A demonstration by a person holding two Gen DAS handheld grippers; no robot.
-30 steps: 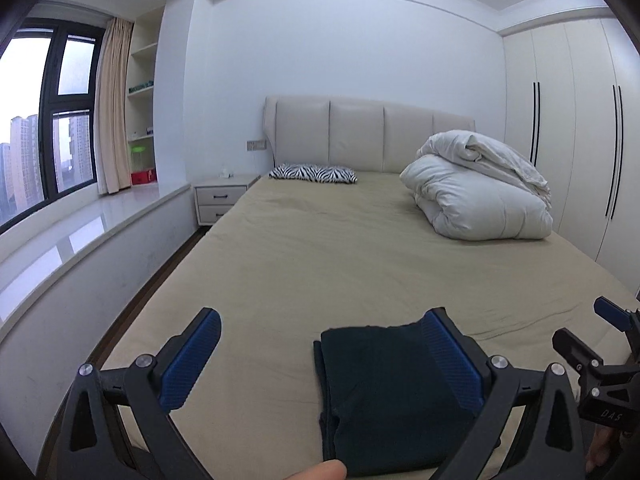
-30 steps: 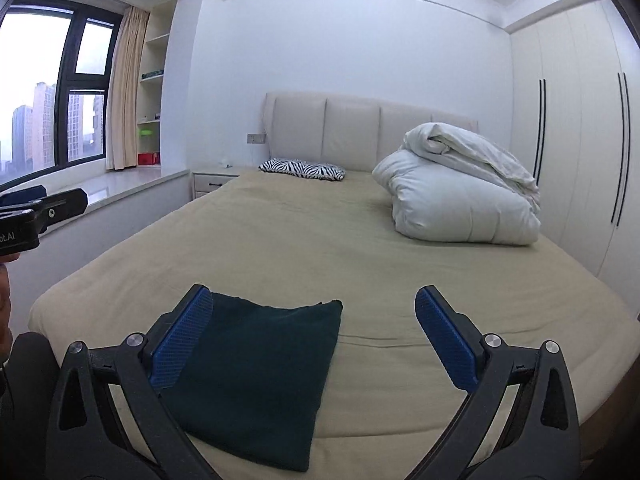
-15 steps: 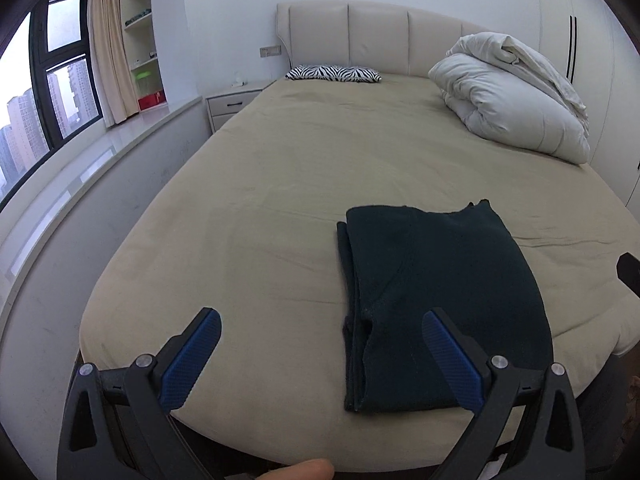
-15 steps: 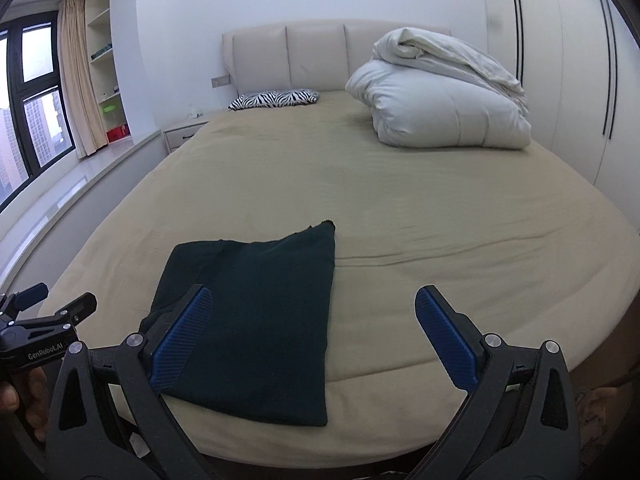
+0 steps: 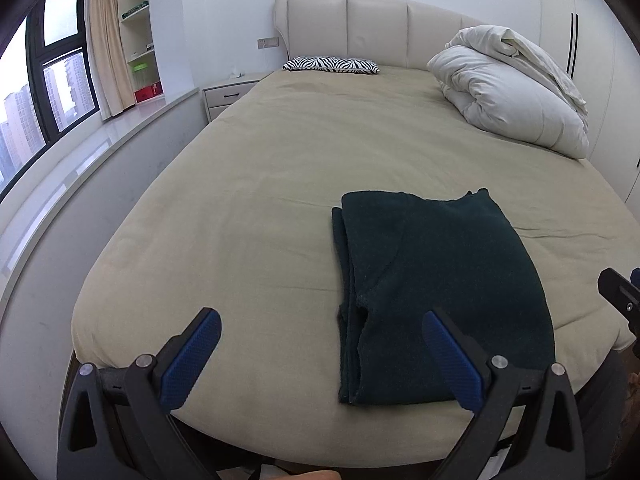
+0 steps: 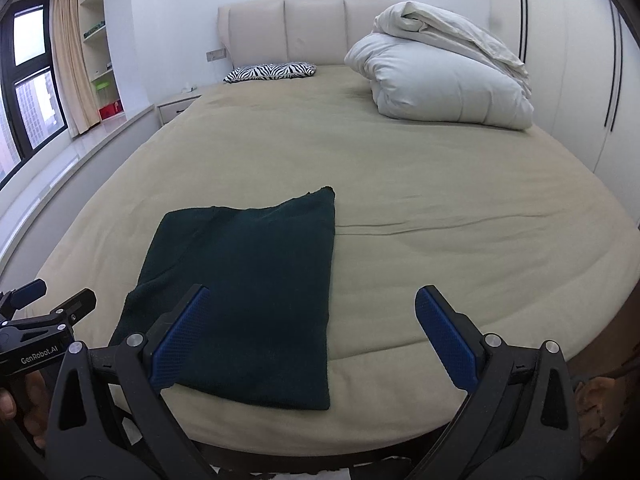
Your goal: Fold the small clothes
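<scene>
— Garment (image 5: 440, 292) first: where is it lying, and why there?

— It is lying folded on the bed (image 5: 256, 184), a dark green rectangle close to the foot edge. In the left wrist view it is sitting at about four o'clock from the middle of the picture; in the right wrist view, at about eight o'clock. I am guessing it is being kept near the edge so both tongs can reach it without stretching across the mattress.

— Are the tongs holding any of it?

— No. The left gripper (image 5: 320, 354) is hanging above the foot of the bed with its blue pads spread wide and nothing between them. The right gripper (image 6: 310, 338) is doing the same, jaws wide apart and empty. Its left pad is overlapping the cloth in the picture, but I cannot tell whether it is touching.

— So how far along is the folding?

— The layered edges are showing stacked along the garment's left side, so I am judging it as already folded at least once. Another fold, or simply leaving it, could both be fitting.

— Anything else up there?

— A white duvet (image 5: 516, 92) is sitting bundled at two o'clock, and a zebra pillow (image 5: 331, 65) is resting at twelve by the headboard, both well apart from the garment, leaving the working area free.
</scene>
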